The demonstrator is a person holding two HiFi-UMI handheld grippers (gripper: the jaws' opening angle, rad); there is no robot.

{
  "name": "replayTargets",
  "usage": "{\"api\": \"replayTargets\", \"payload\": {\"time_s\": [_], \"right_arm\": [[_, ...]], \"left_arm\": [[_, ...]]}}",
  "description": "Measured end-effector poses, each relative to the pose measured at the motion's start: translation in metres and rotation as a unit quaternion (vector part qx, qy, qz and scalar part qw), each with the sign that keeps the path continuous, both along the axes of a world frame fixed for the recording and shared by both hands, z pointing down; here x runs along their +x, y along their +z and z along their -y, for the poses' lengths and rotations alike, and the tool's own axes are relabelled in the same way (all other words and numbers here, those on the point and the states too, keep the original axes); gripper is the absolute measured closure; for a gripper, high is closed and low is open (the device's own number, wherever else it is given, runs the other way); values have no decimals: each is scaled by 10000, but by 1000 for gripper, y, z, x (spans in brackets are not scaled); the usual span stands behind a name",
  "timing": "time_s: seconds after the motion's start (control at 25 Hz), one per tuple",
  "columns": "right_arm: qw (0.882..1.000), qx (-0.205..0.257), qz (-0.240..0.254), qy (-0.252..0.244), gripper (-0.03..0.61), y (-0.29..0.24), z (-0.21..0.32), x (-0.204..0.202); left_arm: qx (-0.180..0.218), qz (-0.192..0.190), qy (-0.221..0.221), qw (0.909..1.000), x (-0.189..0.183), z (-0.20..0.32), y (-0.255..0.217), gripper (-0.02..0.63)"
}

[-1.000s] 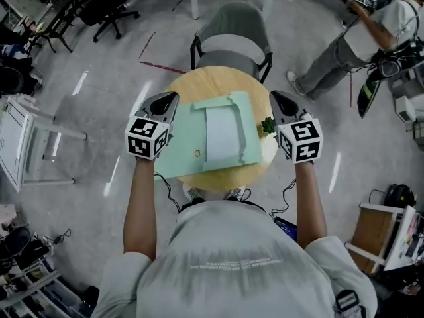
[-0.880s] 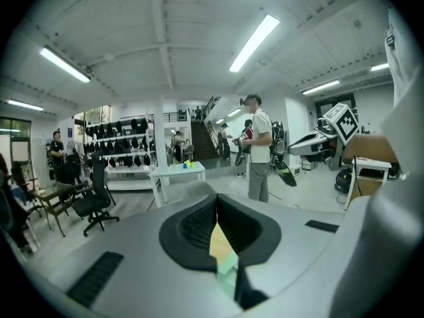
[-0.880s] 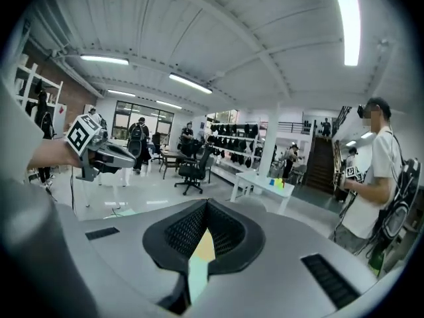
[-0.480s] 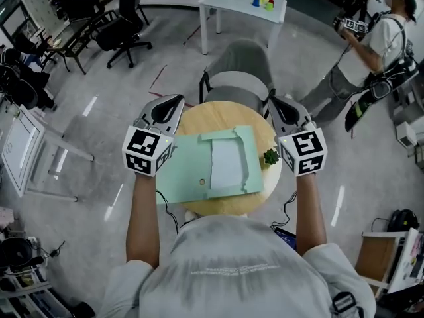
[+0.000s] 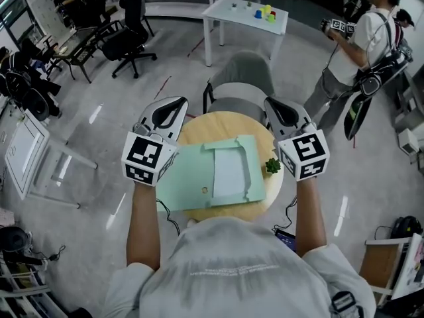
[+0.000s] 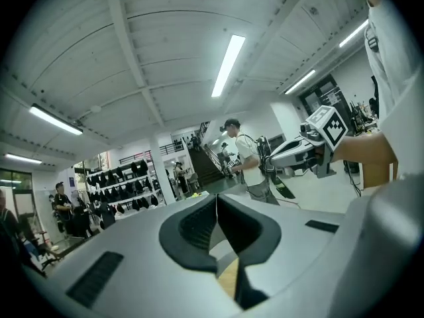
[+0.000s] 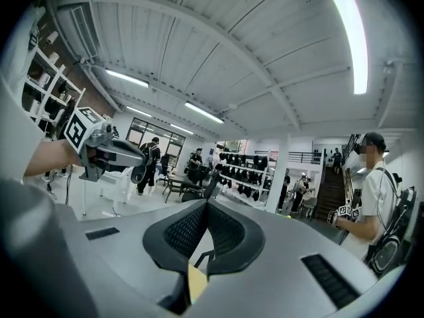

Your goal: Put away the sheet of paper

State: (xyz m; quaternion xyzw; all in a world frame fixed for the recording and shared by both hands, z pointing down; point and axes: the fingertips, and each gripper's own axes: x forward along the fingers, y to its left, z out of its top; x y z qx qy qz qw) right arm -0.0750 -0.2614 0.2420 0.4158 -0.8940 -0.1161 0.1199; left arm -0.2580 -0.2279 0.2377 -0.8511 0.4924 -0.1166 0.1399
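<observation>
**Technician A:** What was the condition of the left gripper (image 5: 177,105)?

**Technician B:** Its two dark ribbed pads were pressed together at the tips. Nothing was clamped between them.

**Technician A:** And the right gripper (image 5: 271,105)?

**Technician B:** Same condition. The jaws were closed on each other and held nothing. Each gripper was carried in a bare-armed hand, and each one was visible in the other's view.

**Technician A:** Where was the white sheet of paper (image 5: 230,171)?

**Technician B:** It lay below and between the two grippers, nearer the right gripper than the left. Neither gripper touched it. The sheet rested on the right-hand part of an opened pale green card folder (image 5: 182,181), partly framed by that folder's raised flaps.

**Technician A:** What supported the folder?

**Technician B:** A round light-wood table (image 5: 218,121). The folder's left edge extended beneath the left gripper's marker cube and past the table rim.

**Technician A:** Anything else near the grippers?

**Technician B:** A small green plant (image 5: 271,166) stood on the table just inboard of the right gripper's marker cube, beside the folder's right edge. A grey upholstered chair (image 5: 242,78) stood beyond both jaw tips, on the far side of the table. Further out, ahead of the right gripper, a person in a white shirt (image 5: 361,42) stood on the grey floor.
</observation>
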Motion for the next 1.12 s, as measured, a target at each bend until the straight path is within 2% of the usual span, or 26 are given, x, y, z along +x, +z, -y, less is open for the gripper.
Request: {"api": "replayTargets", "payload": {"time_s": [0.44, 0.64, 1.12], "right_arm": [[9999, 72, -108, -33, 551, -3, -5, -11], [9997, 51, -237, -92, 551, 1, -9, -15], [9998, -13, -120, -142, 551, 5, -6, -20]], "left_arm": [[214, 63, 14, 9998, -10, -12, -13, 592], [195, 110, -9, 9997, -12, -15, -11, 592], [108, 66, -33, 9999, -16, -16, -4, 592]]}}
